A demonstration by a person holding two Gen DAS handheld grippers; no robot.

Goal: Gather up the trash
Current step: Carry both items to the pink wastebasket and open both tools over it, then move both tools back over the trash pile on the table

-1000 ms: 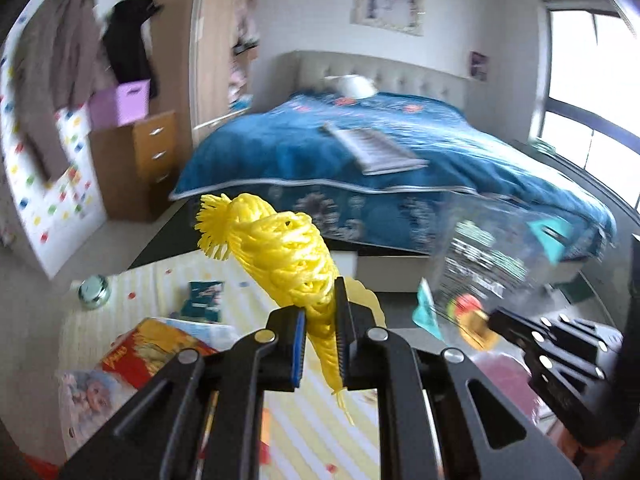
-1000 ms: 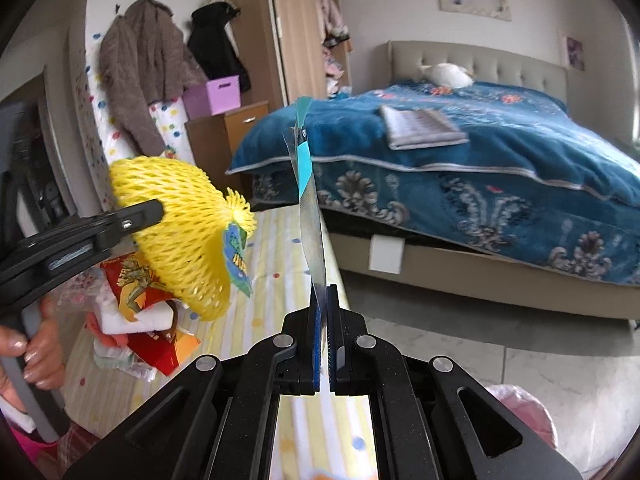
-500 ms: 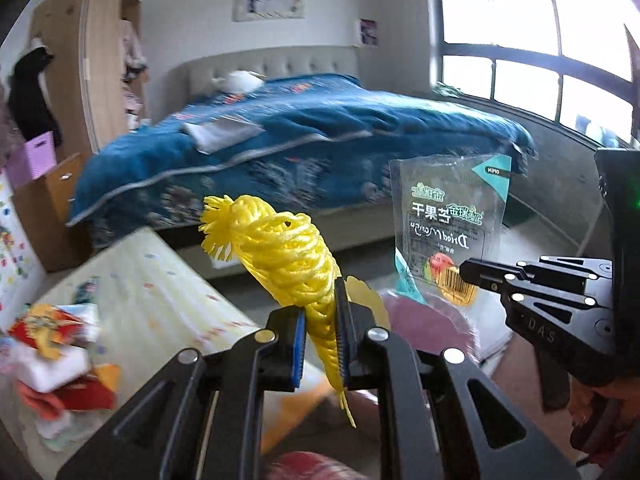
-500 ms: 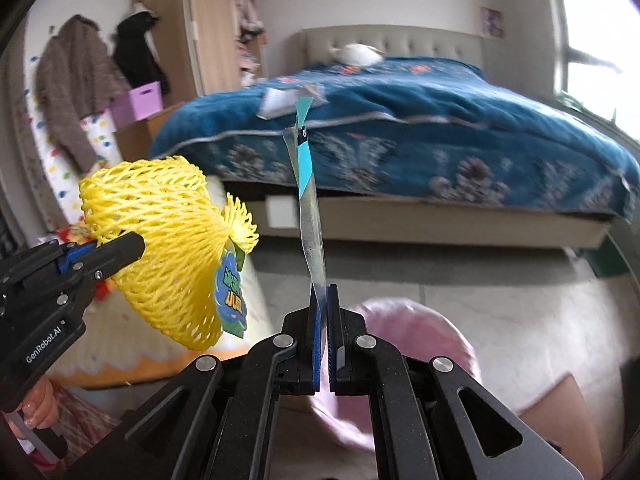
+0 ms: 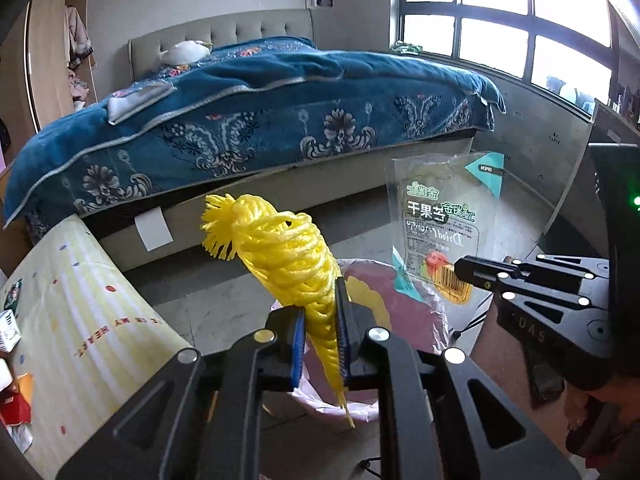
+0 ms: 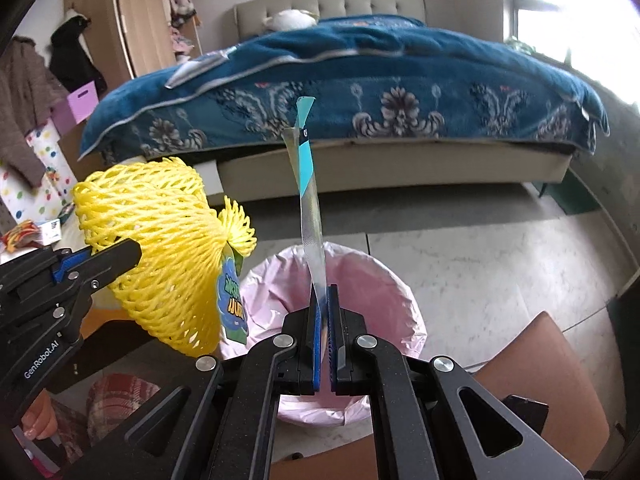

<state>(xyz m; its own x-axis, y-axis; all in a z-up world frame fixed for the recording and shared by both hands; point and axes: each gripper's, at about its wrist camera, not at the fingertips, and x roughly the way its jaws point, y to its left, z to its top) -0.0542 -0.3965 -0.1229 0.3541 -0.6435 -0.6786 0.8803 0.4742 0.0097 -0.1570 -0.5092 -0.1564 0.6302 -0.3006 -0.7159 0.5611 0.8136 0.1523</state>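
1. Left gripper [image 5: 320,332]: jaws nearly closed, clamped on a yellow foam fruit net [image 5: 288,256]. Net bunched up, sticking forward and up past the blue pads, a thin tail hanging below them.
2. From the right wrist view, same net [image 6: 160,256] fanned out like a dome just ahead of the left gripper [image 6: 120,256], with a blue-green sticker label [image 6: 232,304] dangling on the side facing the right jaws.
3. Right gripper [image 6: 325,320]: jaws pretty much fully shut, pinching the bottom edge of a clear snack wrapper [image 6: 308,200]. Seen edge-on here, standing straight up out of the pads, teal corner at the top.
4. In the left wrist view, same wrapper [image 5: 436,224] face-on off to the right of the left jaws, held by the right gripper [image 5: 460,268] at the barcode corner. Printed text, teal "OPEN" tab up top.
5. Pink-lined trash bin [image 6: 360,280] right below and just beyond the right jaws; wrapper directly over the opening. Also showing behind and under the left jaws [image 5: 400,300], net above its near rim.
6. Blue-covered bed [image 6: 360,80] well beyond both jaws, striped yellow mat [image 5: 80,320] down left of the left ones.
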